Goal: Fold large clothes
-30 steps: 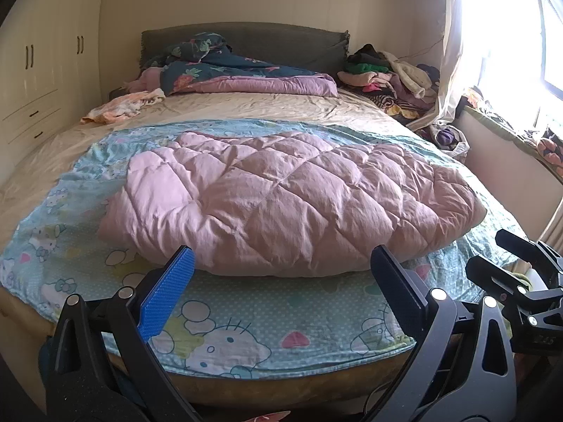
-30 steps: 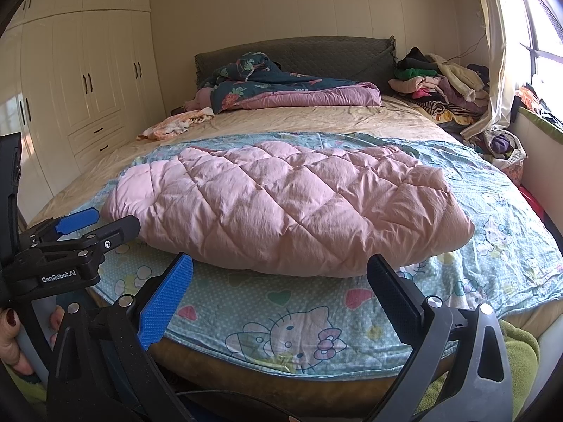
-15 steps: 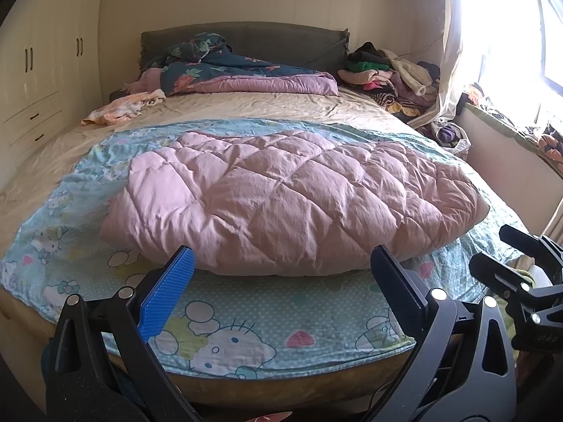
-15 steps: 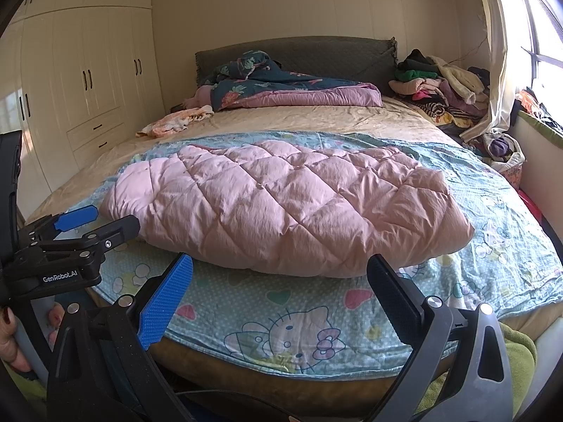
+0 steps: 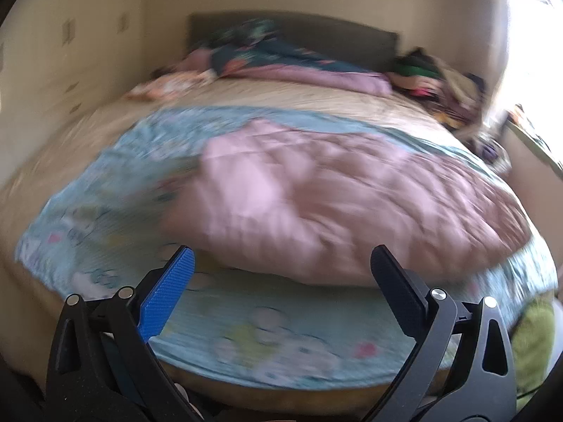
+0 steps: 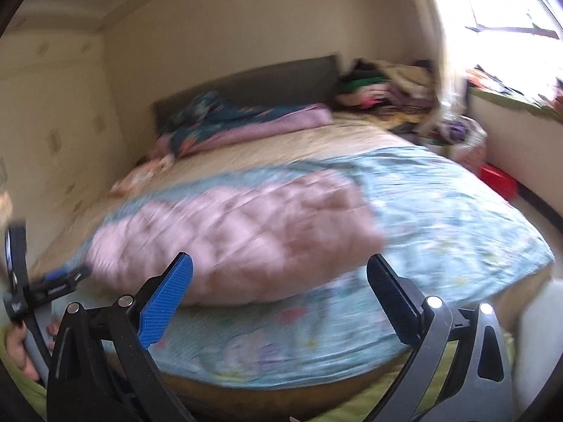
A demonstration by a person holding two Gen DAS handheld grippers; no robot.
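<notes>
A large pink quilted garment (image 5: 337,204) lies spread on a light blue cartoon-print sheet (image 5: 116,183) across the foot of the bed; it also shows in the right wrist view (image 6: 232,235). My left gripper (image 5: 281,263) is open and empty, a short way in front of the garment's near edge. My right gripper (image 6: 279,267) is open and empty, also short of the garment, toward its right half. The left gripper shows at the left edge of the right wrist view (image 6: 45,285). Both views are motion-blurred.
A dark floral quilt (image 5: 278,59) lies by the headboard. A pile of clothes (image 6: 383,88) sits at the bed's far right corner. A wardrobe (image 6: 49,133) lines the left wall. A red box (image 6: 498,179) stands on the floor below the bright window.
Both grippers have swung quickly: the left view has turned left, the right view has turned right and tilted. The right gripper has dropped out of the left wrist view. The garment lies as before.
</notes>
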